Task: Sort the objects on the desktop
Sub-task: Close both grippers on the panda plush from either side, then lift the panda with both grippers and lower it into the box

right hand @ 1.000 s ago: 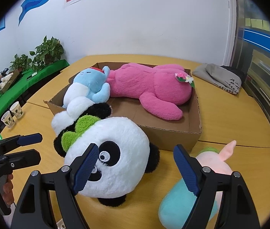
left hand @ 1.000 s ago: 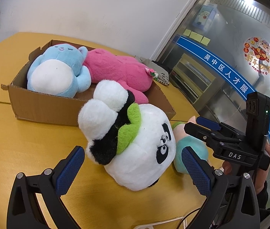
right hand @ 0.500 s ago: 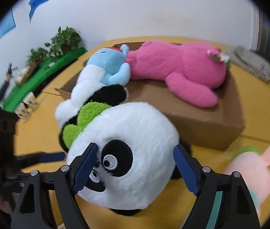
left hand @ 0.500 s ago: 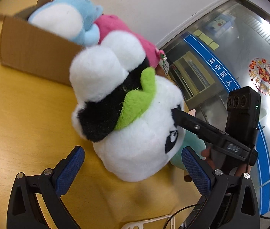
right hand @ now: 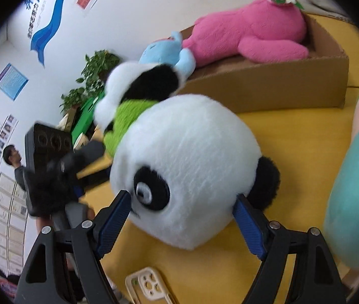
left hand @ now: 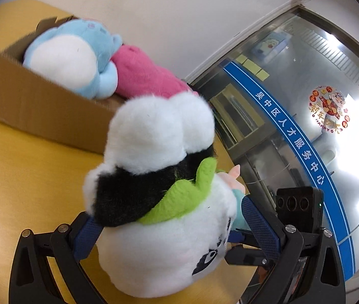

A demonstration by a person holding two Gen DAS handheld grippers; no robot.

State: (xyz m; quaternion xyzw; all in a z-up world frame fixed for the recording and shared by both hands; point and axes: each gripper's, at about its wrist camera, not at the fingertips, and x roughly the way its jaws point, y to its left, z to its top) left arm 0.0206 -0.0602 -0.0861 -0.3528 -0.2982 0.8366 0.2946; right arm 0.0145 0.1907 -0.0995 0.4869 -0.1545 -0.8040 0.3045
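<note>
A white and black panda plush (left hand: 164,217) with a green leaf collar lies on the yellow table (left hand: 14,167). My left gripper (left hand: 171,225) has its jaws wide on both sides of the panda's body, pads touching it. My right gripper (right hand: 182,217) straddles the panda's head (right hand: 192,177) from the other side, its jaws wide and its pads against the fur. A cardboard box (left hand: 40,111) behind holds a blue plush (left hand: 70,55) and a pink plush (left hand: 144,76); they show too in the right wrist view (right hand: 255,27).
A pink and teal plush (right hand: 354,177) lies on the table at the right. A cream phone case (right hand: 149,286) lies near the table's front edge. Green plants (right hand: 90,81) stand at the back left, and a glass door (left hand: 306,101) is beyond the table.
Both grippers have moved in around the panda and narrowed onto it. The panda has tipped and sits closer in both views.
</note>
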